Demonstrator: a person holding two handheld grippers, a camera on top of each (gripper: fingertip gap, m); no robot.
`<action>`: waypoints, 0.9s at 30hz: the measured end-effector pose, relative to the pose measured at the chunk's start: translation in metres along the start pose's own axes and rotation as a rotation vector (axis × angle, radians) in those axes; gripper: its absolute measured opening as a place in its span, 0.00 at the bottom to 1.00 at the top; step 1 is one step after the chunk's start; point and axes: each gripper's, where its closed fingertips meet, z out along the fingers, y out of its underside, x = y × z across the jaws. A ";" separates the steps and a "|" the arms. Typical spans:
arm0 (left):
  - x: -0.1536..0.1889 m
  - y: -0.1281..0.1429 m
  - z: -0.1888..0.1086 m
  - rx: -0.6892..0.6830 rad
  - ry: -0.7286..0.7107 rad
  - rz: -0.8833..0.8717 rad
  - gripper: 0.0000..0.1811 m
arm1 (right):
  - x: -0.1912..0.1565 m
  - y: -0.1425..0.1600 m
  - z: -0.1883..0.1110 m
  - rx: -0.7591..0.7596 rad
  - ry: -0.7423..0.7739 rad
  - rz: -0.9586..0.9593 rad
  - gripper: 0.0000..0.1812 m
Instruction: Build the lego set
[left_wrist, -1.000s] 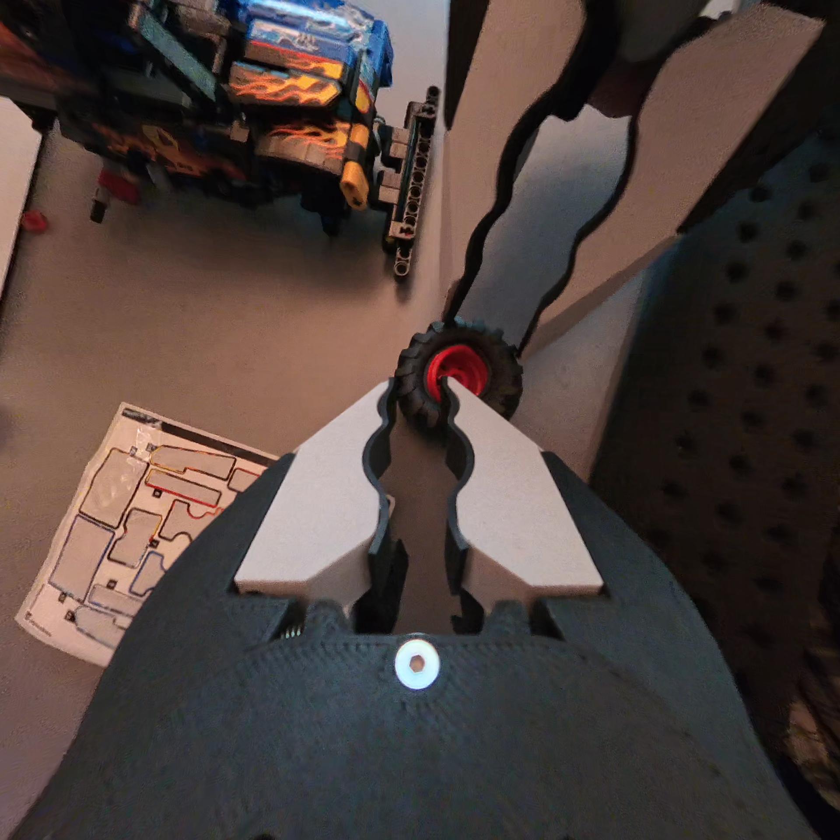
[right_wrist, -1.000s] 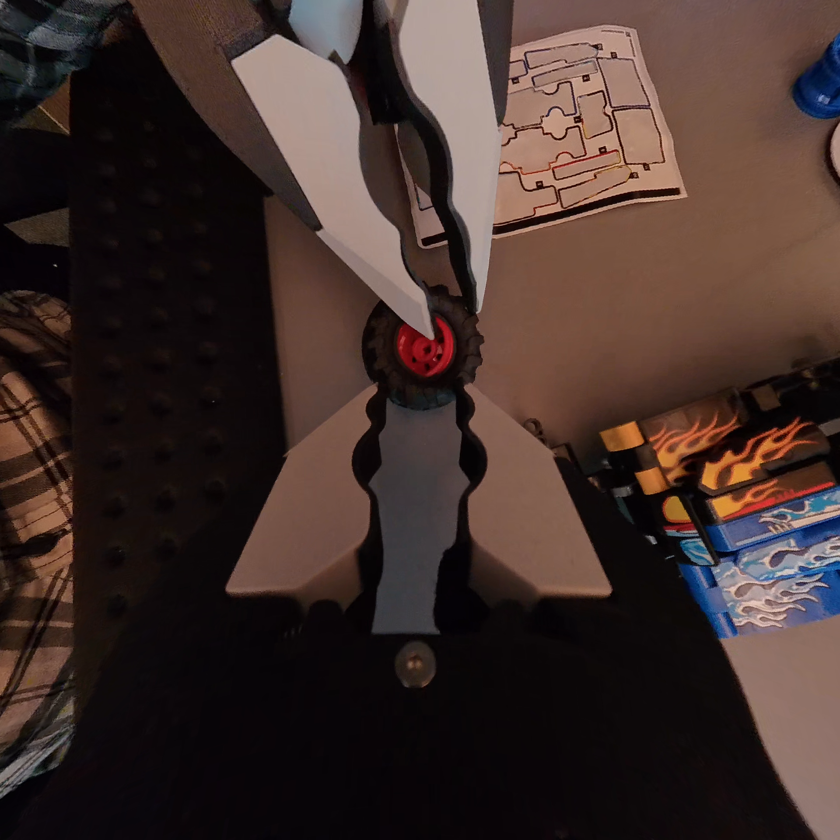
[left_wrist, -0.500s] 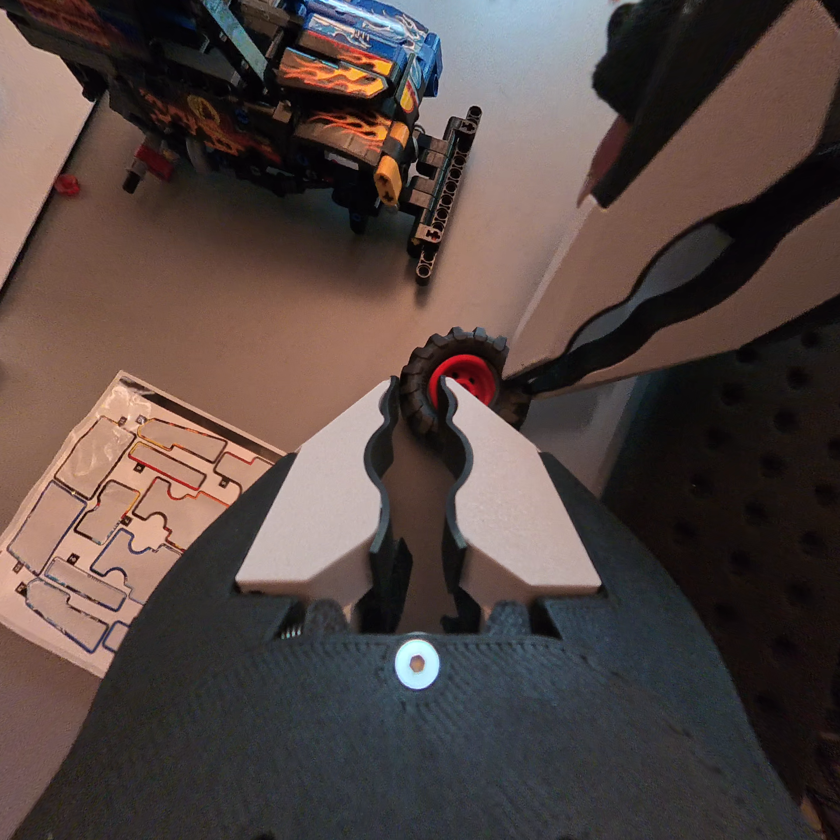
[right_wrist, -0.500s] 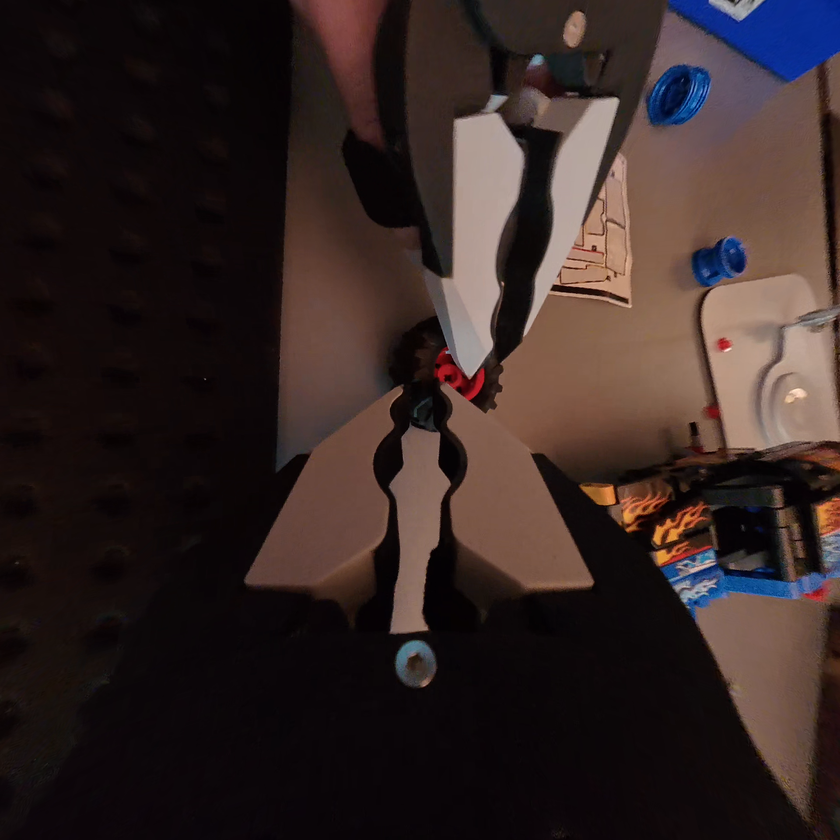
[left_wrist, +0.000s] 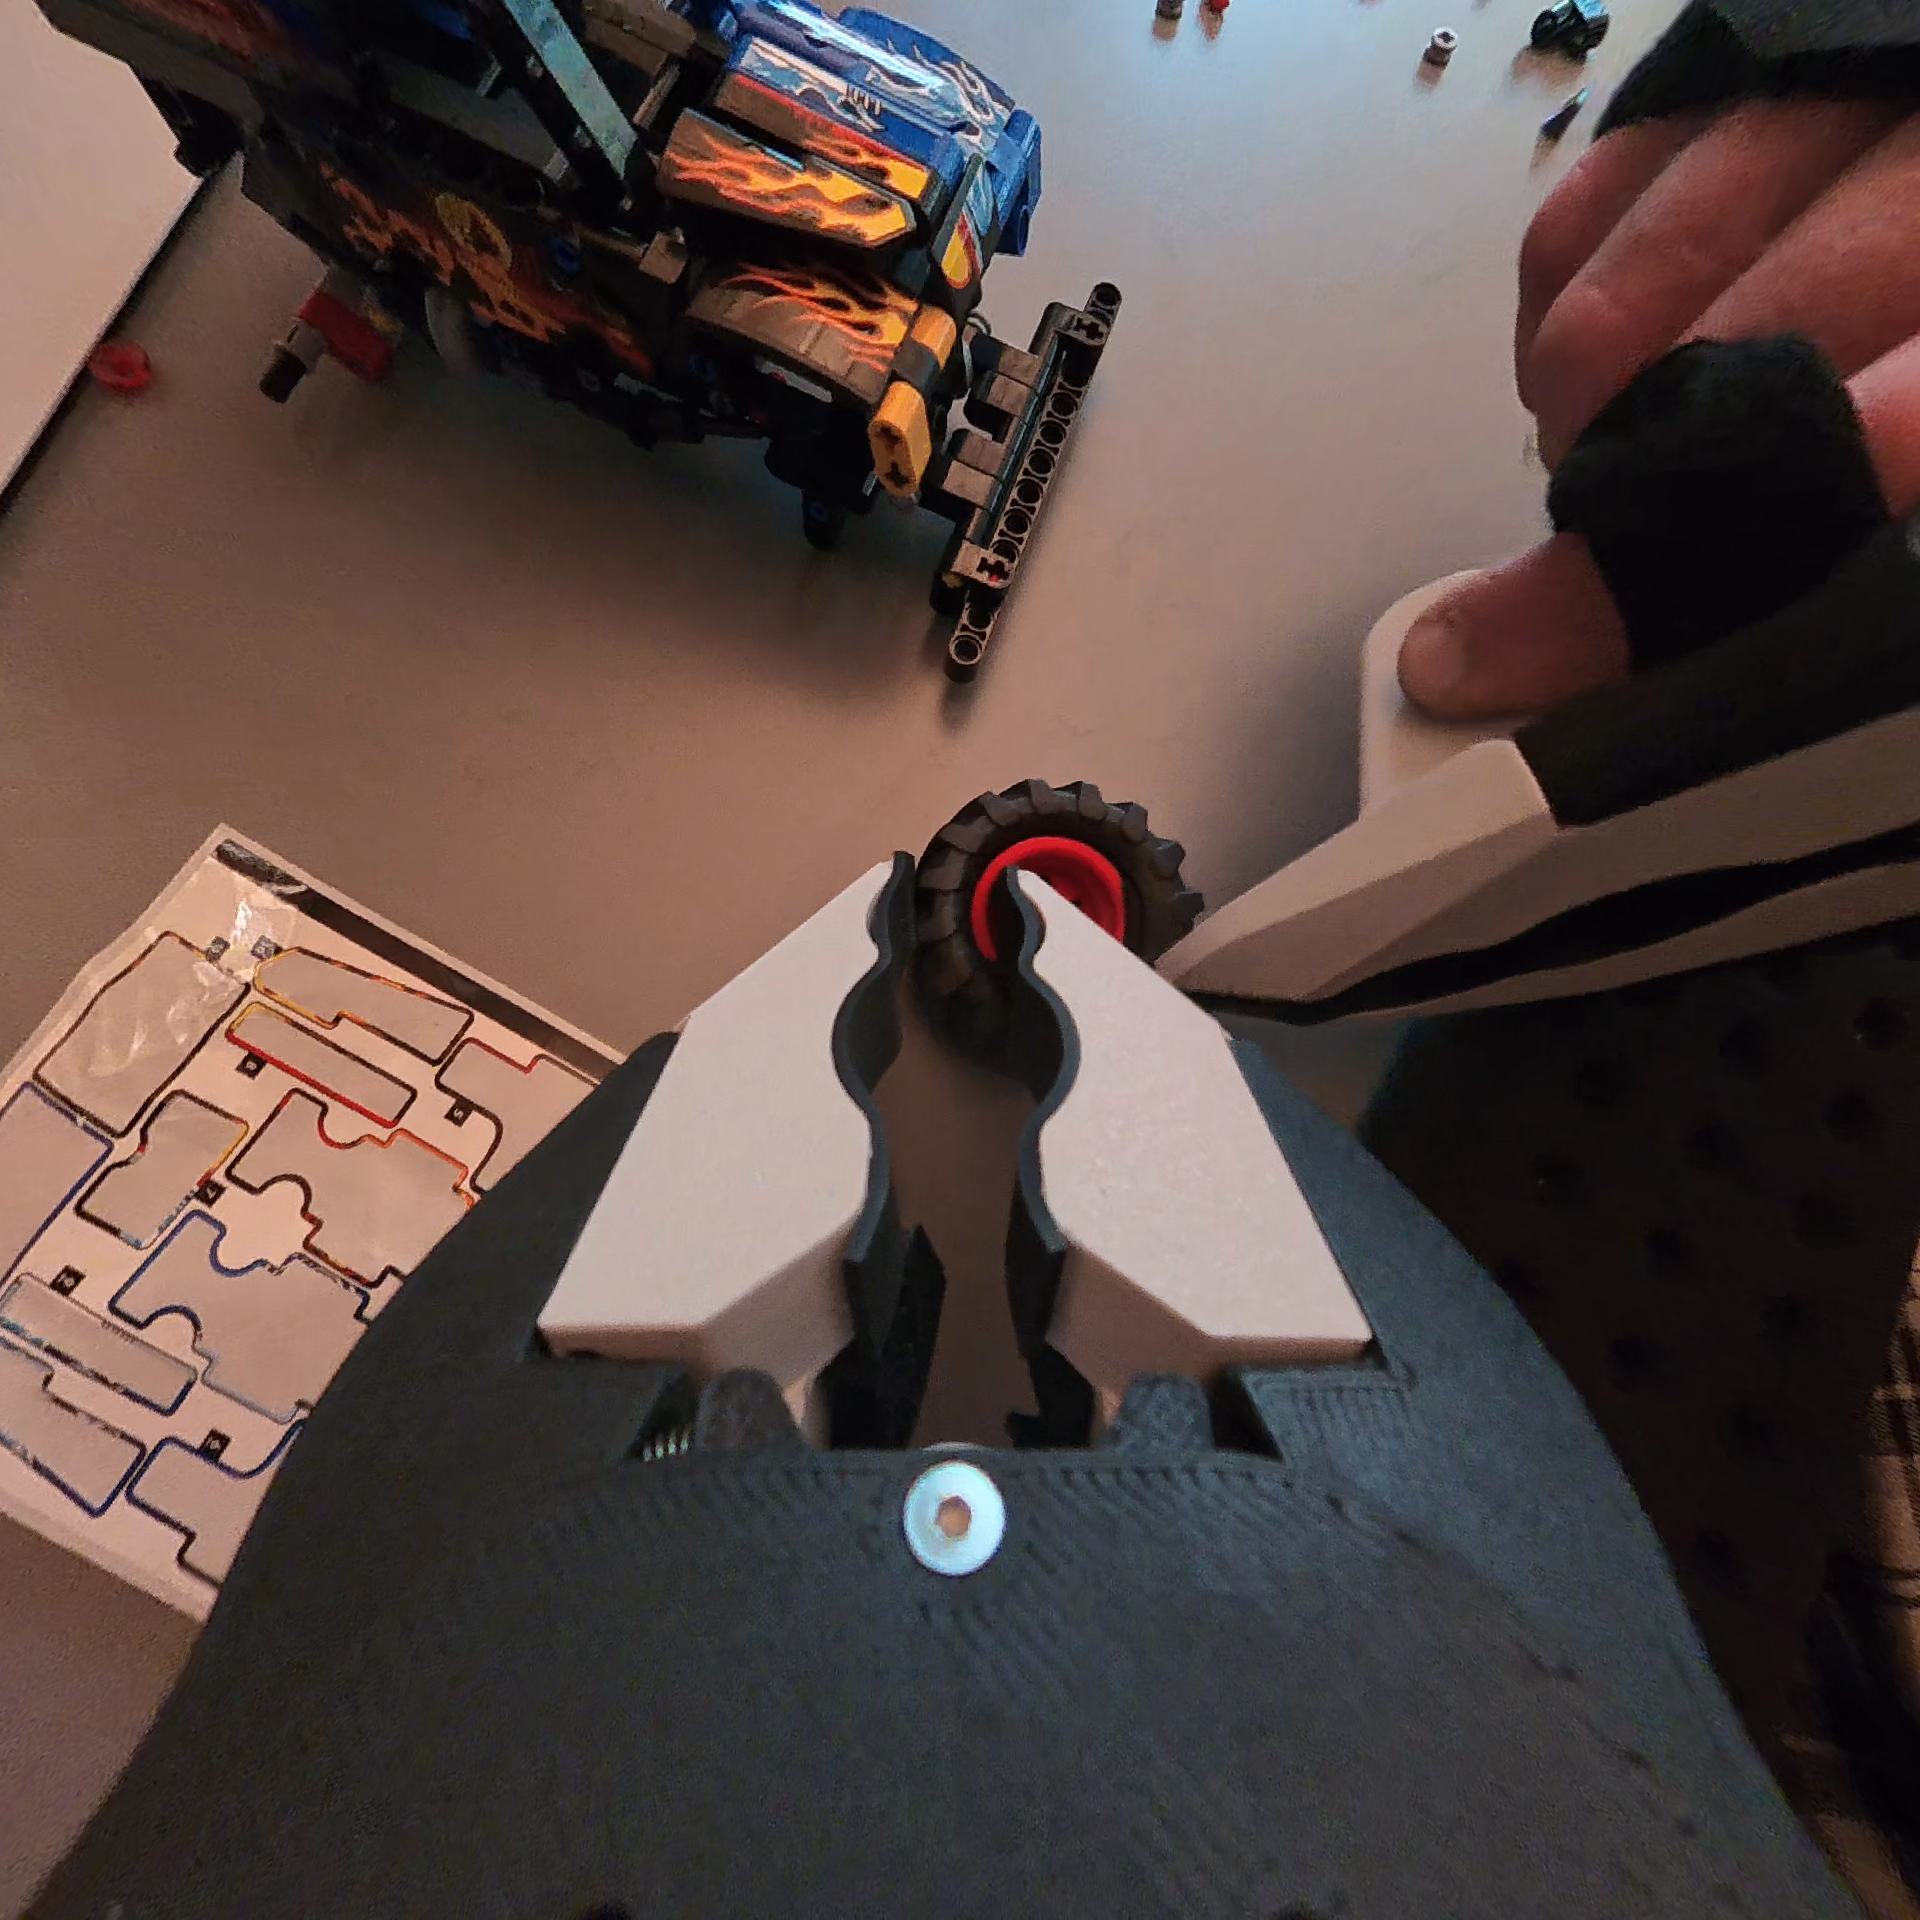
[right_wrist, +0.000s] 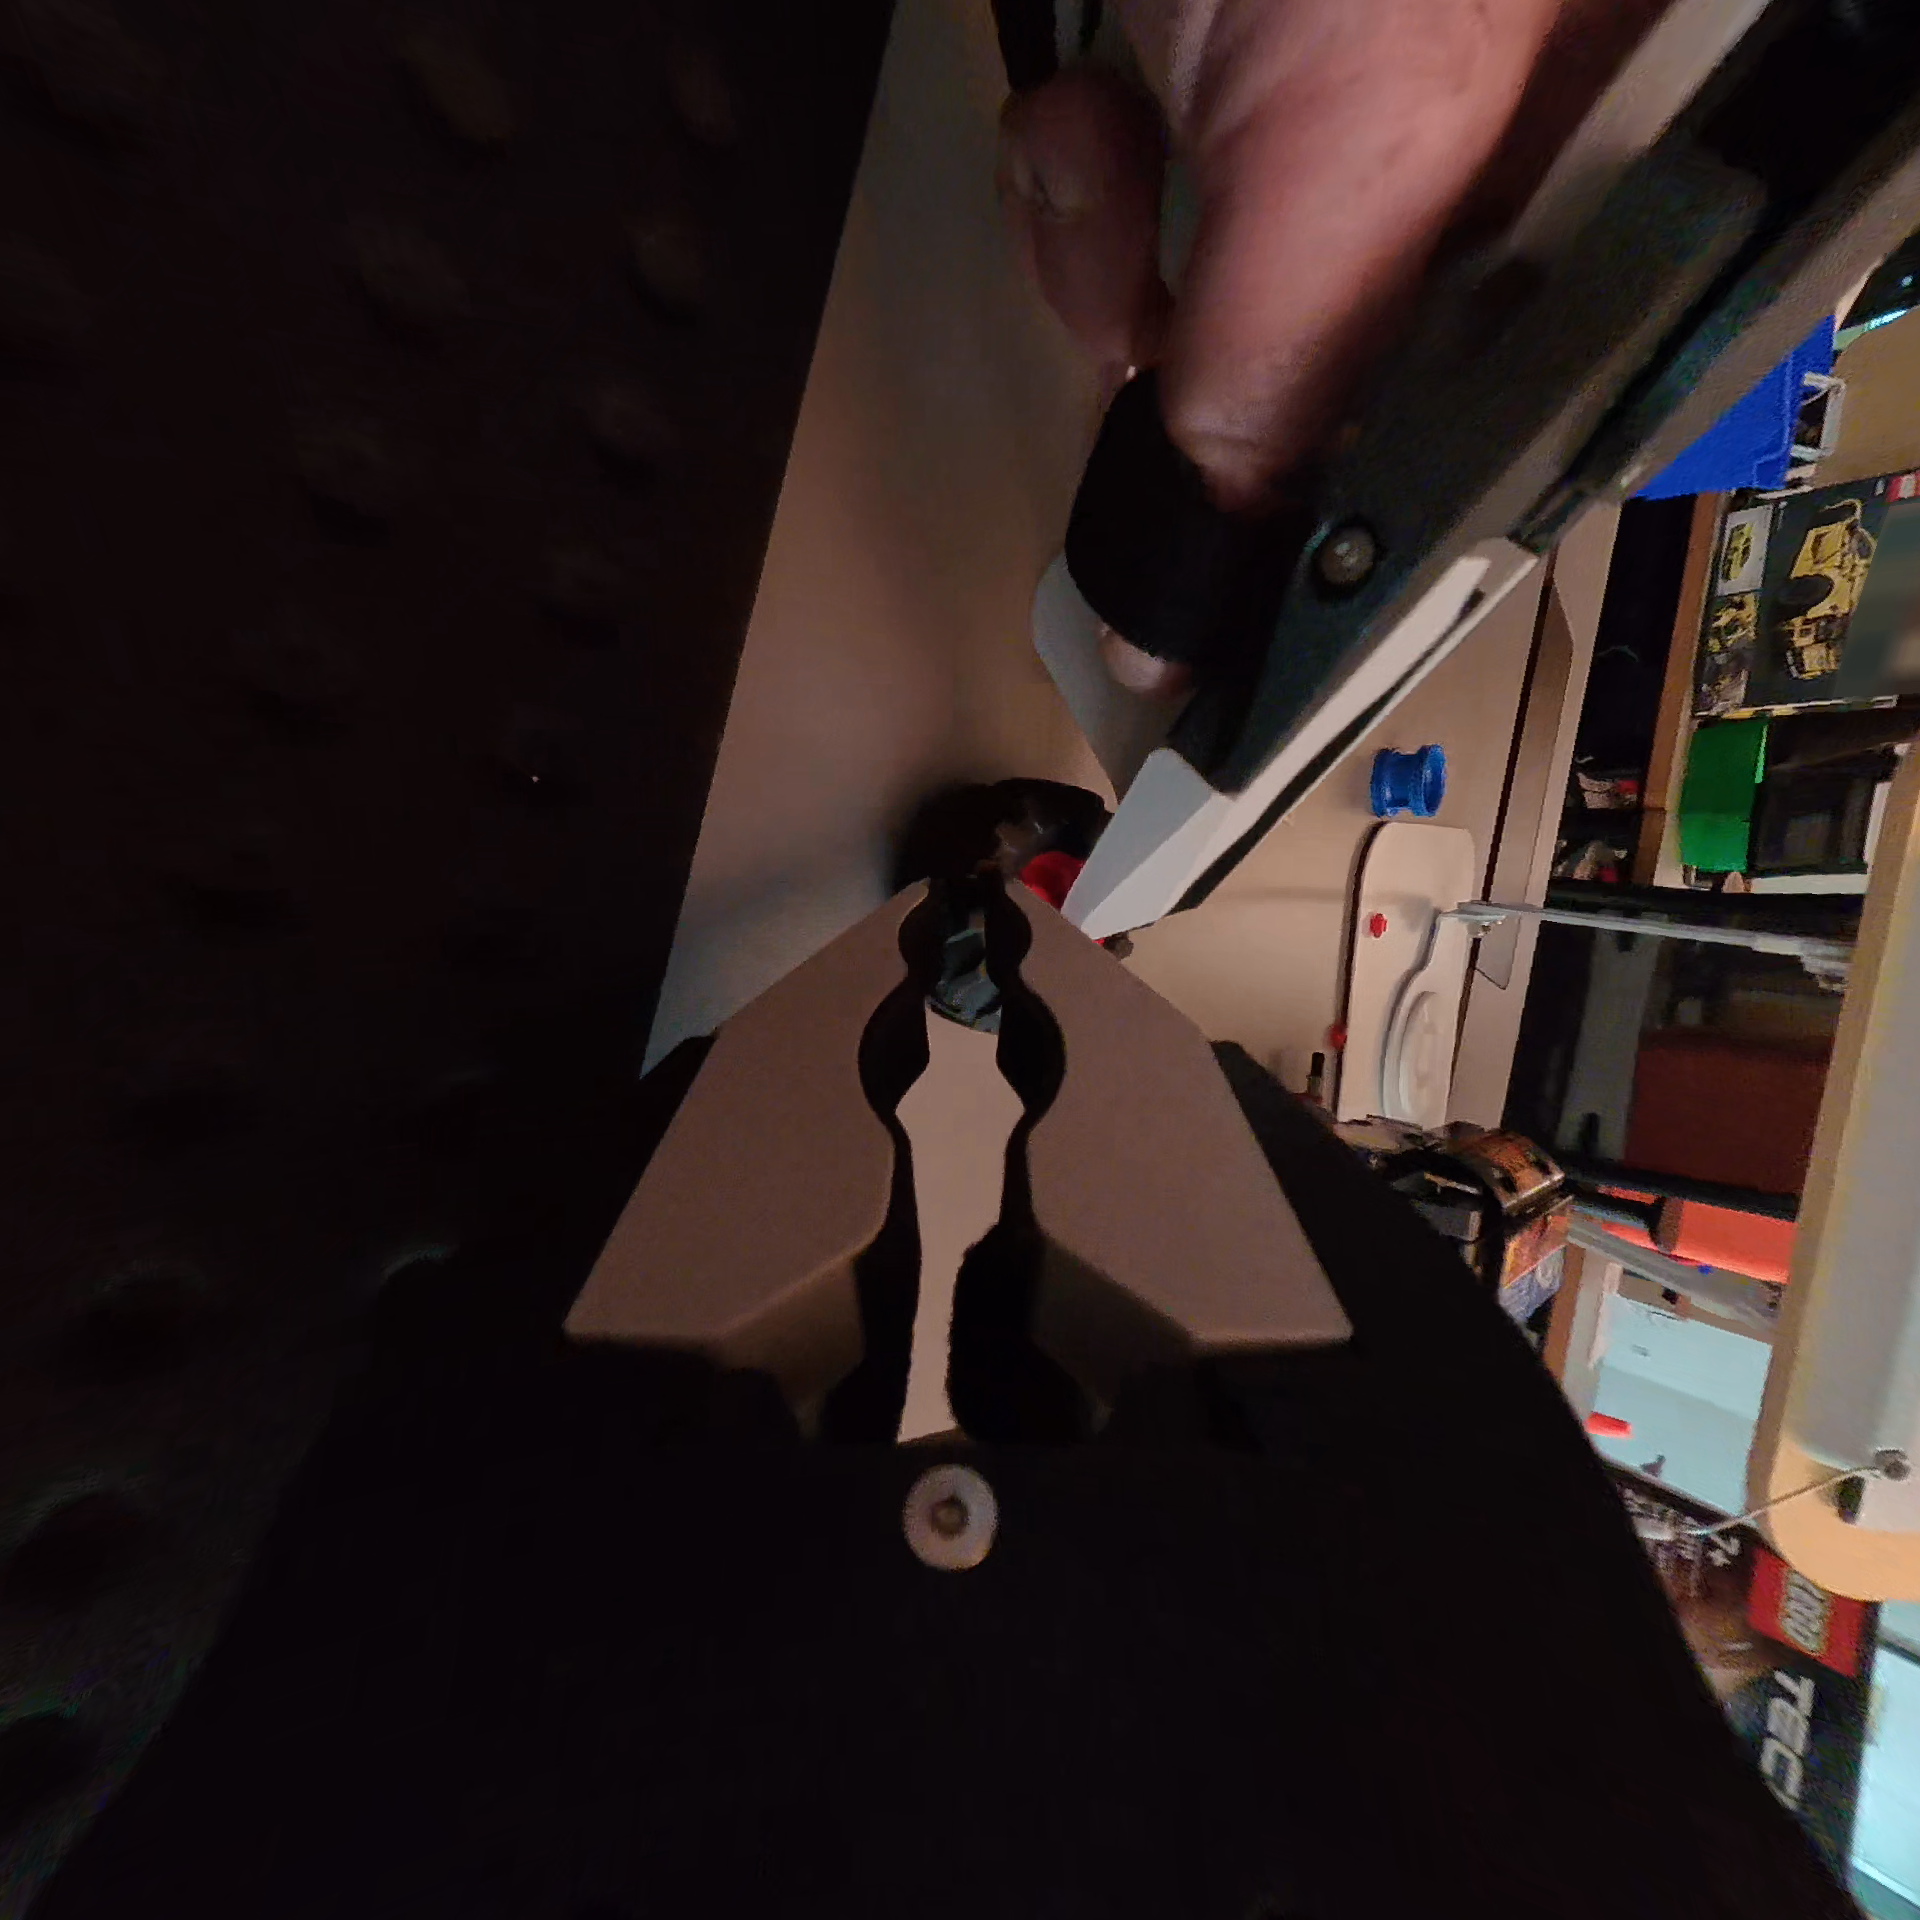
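Above the table, both tools pinch one wheel from opposite sides.

A dark perforated mat lies at the grey table's edge; across the room, shelves hold boxes and a green bin.

Looks like a hobby room at home: shelves crammed with boxed building sets, a grey tabletop carrying a half-built flame-painted truck, a sticker sheet and scattered small parts.
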 end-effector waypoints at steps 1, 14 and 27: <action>0.000 0.000 0.000 -0.005 -0.003 0.000 0.08 | 0.000 0.000 0.000 -0.013 -0.005 -0.015 0.02; 0.000 -0.001 0.003 -0.023 -0.011 0.030 0.09 | 0.010 0.007 -0.011 0.132 -0.099 0.284 0.04; 0.000 -0.001 0.003 -0.017 -0.038 0.048 0.08 | 0.007 -0.001 -0.018 0.232 -0.182 0.235 0.00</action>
